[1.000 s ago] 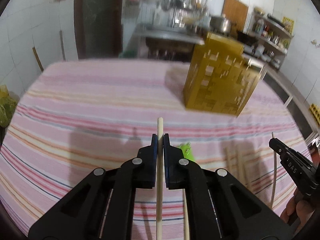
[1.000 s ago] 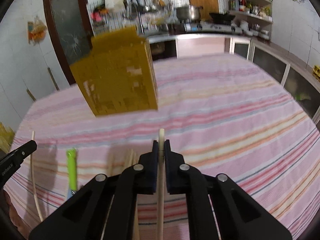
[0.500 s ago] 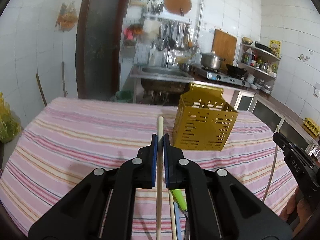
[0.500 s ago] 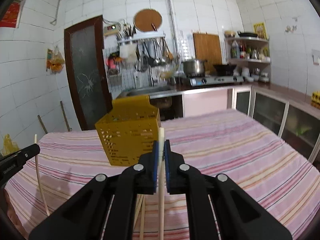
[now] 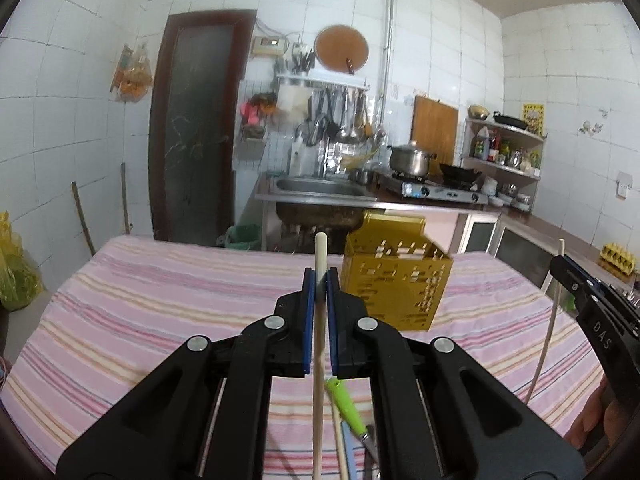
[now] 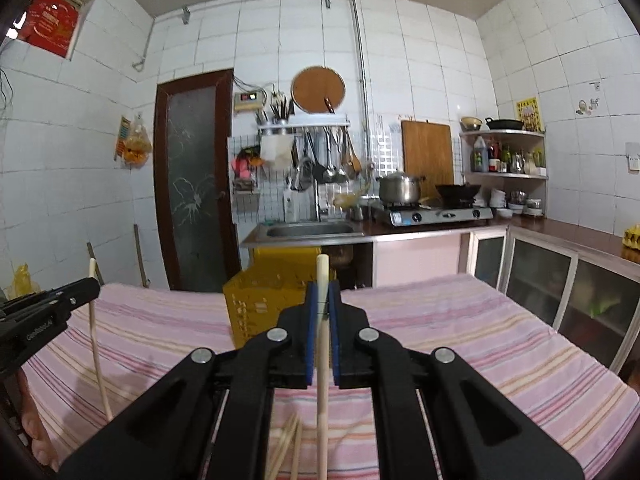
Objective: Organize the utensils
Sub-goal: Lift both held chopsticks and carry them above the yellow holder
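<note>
My left gripper [image 5: 320, 276] is shut on a pale wooden chopstick [image 5: 319, 252] held upright above the striped table. My right gripper [image 6: 322, 290] is shut on another pale chopstick [image 6: 322, 270], also upright. A yellow perforated utensil basket [image 5: 396, 280] stands on the table just right of and beyond the left gripper; in the right wrist view the basket [image 6: 260, 296] is partly behind the fingers. A green-handled utensil [image 5: 344, 404] and loose chopsticks [image 6: 288, 444] lie on the table below the grippers. Each gripper shows at the edge of the other's view, the right gripper [image 5: 560, 268] and the left gripper [image 6: 90, 286].
The table has a pink striped cloth [image 5: 160, 300]. Behind it are a steel sink [image 6: 308, 232], a gas stove with a pot [image 6: 400, 188], a dark door [image 5: 196, 128] and glass-front cabinets [image 6: 560, 280] on the right.
Both grippers have lifted and tilted up with their chopsticks. The views swung from the tabletop to the kitchen wall; the basket now sits lower in both views.
</note>
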A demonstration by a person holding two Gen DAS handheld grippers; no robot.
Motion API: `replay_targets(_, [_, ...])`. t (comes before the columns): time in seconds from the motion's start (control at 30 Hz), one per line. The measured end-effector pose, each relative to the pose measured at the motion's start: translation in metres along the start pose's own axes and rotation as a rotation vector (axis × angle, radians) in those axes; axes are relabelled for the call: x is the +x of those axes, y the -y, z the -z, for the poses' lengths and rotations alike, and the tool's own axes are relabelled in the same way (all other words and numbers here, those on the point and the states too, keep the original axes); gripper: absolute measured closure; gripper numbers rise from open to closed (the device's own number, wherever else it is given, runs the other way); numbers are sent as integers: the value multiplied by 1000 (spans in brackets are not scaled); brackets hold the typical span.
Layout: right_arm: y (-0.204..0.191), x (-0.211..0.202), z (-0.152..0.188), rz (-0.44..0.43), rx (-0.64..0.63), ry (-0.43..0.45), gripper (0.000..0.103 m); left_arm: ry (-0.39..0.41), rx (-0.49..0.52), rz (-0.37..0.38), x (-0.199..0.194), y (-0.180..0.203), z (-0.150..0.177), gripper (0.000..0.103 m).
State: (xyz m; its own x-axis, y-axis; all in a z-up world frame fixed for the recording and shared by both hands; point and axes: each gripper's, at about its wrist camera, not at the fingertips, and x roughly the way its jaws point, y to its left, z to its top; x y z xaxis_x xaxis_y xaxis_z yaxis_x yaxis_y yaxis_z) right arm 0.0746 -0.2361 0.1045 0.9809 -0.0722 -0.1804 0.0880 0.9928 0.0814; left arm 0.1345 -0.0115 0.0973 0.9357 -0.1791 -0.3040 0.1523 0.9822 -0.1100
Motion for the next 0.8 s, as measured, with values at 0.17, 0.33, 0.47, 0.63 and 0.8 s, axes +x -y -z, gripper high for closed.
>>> replay_targets(0.17, [1,4,-30,-7,-2,58,97,82,16,23,0,9,-35,98])
replay_targets(0.33, [3,30,-67,-13,15,108,97,174,5,78,14,25,-88,98])
replay_targets(0.47, [4,63,-99,-9,43,151,97,233,8,115,41,44,-127,98])
replay_targets(0.63, [1,107,-123,10,53,209,97,274,2,145,92,62,-162,98])
replay_targets(0.8, [-4,157,-133,15,30,232,97,276,53,125,151,80,-166,98])
